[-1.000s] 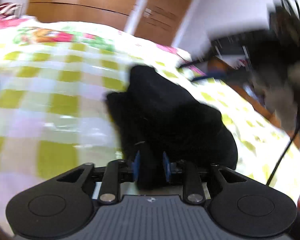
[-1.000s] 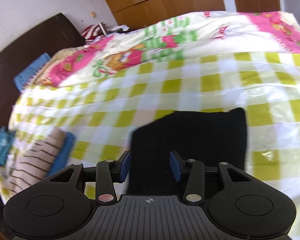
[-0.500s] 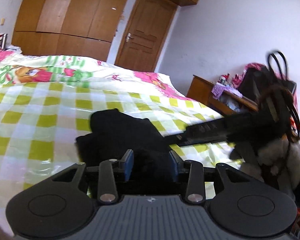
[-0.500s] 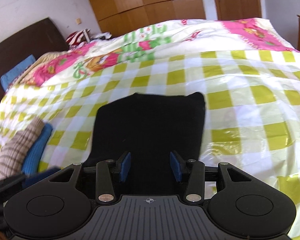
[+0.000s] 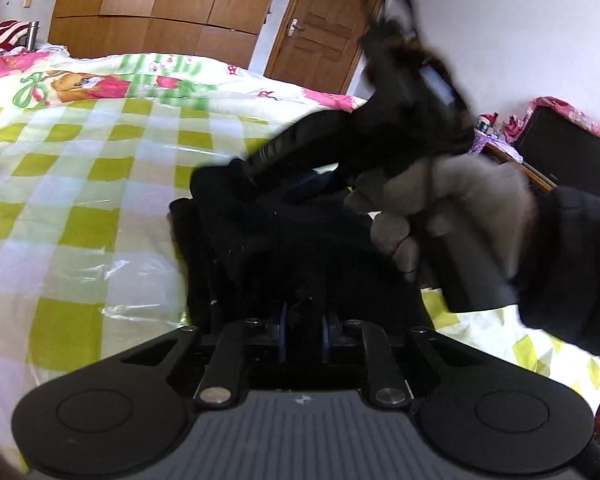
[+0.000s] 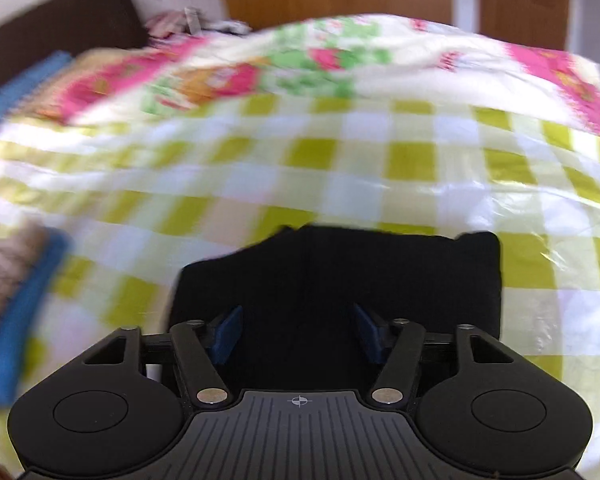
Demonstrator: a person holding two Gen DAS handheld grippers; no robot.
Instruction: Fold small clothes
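A black garment [image 5: 260, 248] lies bunched on the green-checked bed cover [image 5: 80, 208]. My left gripper [image 5: 306, 332] is at its near edge, its jaws closing, and the blue pads [image 5: 284, 330] pinch a fold of black cloth. In the right wrist view the same garment [image 6: 340, 280] spreads flat under my right gripper [image 6: 298, 334]. Its jaws are closing but still stand wide, with cloth between the pads [image 6: 228, 332] and no pinch. The left wrist view shows the right gripper [image 5: 240, 172], blurred, reaching down onto the garment's far side, held by a gloved hand [image 5: 452, 208].
A folded striped cloth [image 6: 0, 276] and a blue one [image 6: 24, 320] lie at the bed's left edge. A floral quilt [image 6: 300, 60] covers the far end, beside a dark headboard [image 6: 60, 28]. Wooden wardrobes [image 5: 152, 8], a door [image 5: 316, 36] and a cluttered side table [image 5: 512, 160] stand beyond.
My left gripper's pads have narrowed onto the black cloth. The right gripper has swung in and dropped lower over the garment, which sits closer in its blurred view.
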